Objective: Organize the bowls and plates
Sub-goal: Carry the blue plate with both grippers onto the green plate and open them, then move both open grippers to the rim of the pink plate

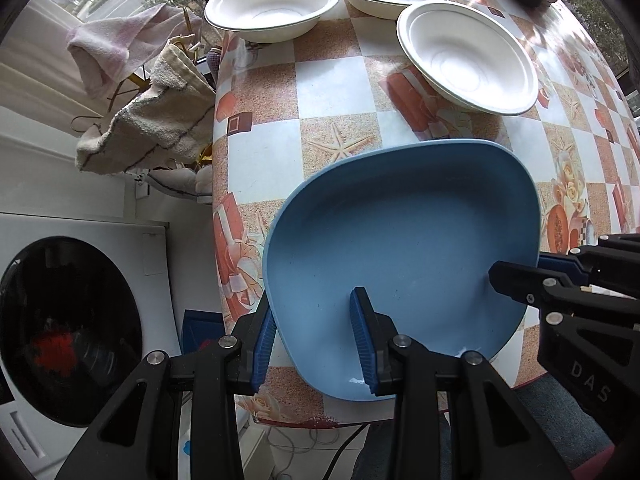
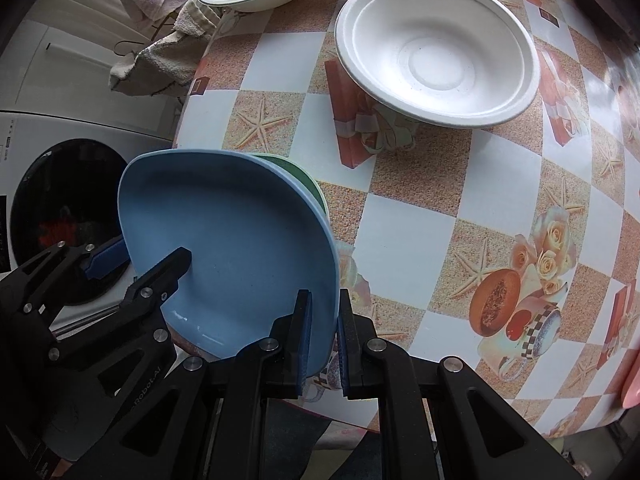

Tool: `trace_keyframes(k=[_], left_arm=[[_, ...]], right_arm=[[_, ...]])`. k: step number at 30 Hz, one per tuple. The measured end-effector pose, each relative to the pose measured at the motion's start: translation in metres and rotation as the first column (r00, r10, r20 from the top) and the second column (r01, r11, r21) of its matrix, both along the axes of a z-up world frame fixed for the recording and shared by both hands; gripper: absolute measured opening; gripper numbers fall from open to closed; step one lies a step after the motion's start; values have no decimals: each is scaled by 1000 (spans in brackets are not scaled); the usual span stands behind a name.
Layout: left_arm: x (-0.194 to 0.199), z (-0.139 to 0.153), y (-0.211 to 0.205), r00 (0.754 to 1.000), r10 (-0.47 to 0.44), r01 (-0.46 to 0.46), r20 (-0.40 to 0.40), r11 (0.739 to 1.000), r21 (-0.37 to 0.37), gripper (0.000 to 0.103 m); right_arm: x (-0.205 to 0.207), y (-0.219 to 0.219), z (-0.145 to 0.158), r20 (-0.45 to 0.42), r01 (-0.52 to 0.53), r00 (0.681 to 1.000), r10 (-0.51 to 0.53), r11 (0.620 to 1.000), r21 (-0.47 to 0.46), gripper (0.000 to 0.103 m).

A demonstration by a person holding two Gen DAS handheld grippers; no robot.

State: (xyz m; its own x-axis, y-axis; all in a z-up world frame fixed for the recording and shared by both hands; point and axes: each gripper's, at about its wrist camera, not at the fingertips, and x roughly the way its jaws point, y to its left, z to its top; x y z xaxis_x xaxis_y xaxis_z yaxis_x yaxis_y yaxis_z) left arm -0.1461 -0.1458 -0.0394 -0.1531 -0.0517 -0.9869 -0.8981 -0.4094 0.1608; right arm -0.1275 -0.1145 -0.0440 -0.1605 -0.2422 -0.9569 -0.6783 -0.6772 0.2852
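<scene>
Grippers, left gripper (image 1: 316, 344) and right gripper (image 2: 324, 340), both pinch the blue plate (image 1: 400, 256) at the table's (image 1: 340, 80) near edge, stacking on a green plate (image 2: 308, 184); next, let go gently.

The tablecloth (image 1: 340, 92) is a checkerboard of plain white squares and sandy orange speckled ones, printed with pale starfish, rust-red gift boxes with cream ribbon, cream roses and a black-and-white checked cup. Near the tablecloth's front edge lies a light blue plate (image 1: 400, 248), plain and glossy; a green rim (image 2: 308, 184) shows under it in the right wrist view. Toward the cloth's far edge stand three plain white bowls (image 1: 468, 56), two with a thin dark line round the rim. Off the cloth's left edge hang a pale pink towel (image 1: 104, 48) and a cream towel (image 1: 160, 120) with thin brown stripes. Both grippers are black with blue pads (image 1: 364, 336).
</scene>
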Motion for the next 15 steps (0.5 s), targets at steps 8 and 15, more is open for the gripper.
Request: trace_keyframes(k=[8, 15], left_arm=[[-7, -6, -4, 999, 29, -29, 18, 1000, -9, 62], [-6, 2, 2, 1000, 19, -20, 18, 999, 31, 73]], right_arm=[[-8, -3, -9, -9, -3, 1000, 3, 999, -34, 14], [20, 20, -9, 13, 109, 994, -109, 994, -8, 83]])
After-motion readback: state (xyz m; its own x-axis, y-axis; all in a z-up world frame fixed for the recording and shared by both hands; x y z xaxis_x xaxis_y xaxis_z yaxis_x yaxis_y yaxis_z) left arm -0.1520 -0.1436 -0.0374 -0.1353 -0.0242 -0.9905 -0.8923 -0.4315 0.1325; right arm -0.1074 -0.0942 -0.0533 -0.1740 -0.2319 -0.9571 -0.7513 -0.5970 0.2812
